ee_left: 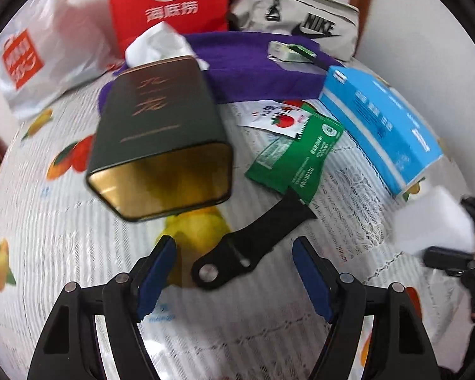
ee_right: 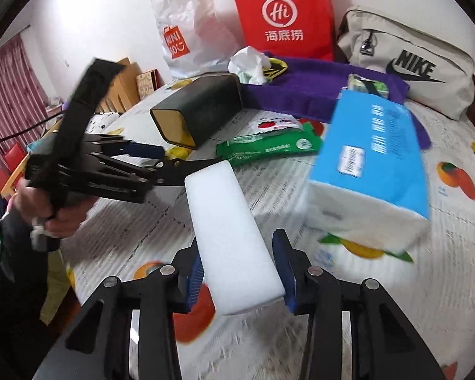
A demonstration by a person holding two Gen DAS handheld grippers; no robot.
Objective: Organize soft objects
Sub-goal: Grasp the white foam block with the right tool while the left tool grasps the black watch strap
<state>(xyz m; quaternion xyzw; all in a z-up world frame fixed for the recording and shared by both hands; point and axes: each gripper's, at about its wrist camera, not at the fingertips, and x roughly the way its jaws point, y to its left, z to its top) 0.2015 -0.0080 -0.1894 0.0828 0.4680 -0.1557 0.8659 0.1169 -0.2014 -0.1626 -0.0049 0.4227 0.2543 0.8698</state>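
Note:
My right gripper [ee_right: 239, 269] is shut on a white foam block [ee_right: 231, 221], with the blue pads against its two long sides; the block juts forward over the fruit-print tablecloth [ee_right: 395, 300]. The same block [ee_left: 433, 221] shows at the right edge of the left wrist view. My left gripper [ee_left: 234, 272] is open and hangs over a black handle-like object [ee_left: 253, 243], not touching it. A hand holds that gripper [ee_right: 155, 166] at the left in the right wrist view. Other soft things lie further back: a blue tissue pack [ee_right: 370, 158], a green wipes pack [ee_left: 300, 155] and a purple towel [ee_left: 253, 66].
A dark green tin [ee_left: 161, 145] lies on its side, its open mouth towards me. Behind stand a red paper bag [ee_right: 285, 15], a silver plastic bag [ee_right: 186, 31] and a beige Nike bag [ee_right: 411, 63]. Crumpled white paper [ee_left: 158, 44] and a tomato sachet [ee_left: 281, 117] lie near the towel.

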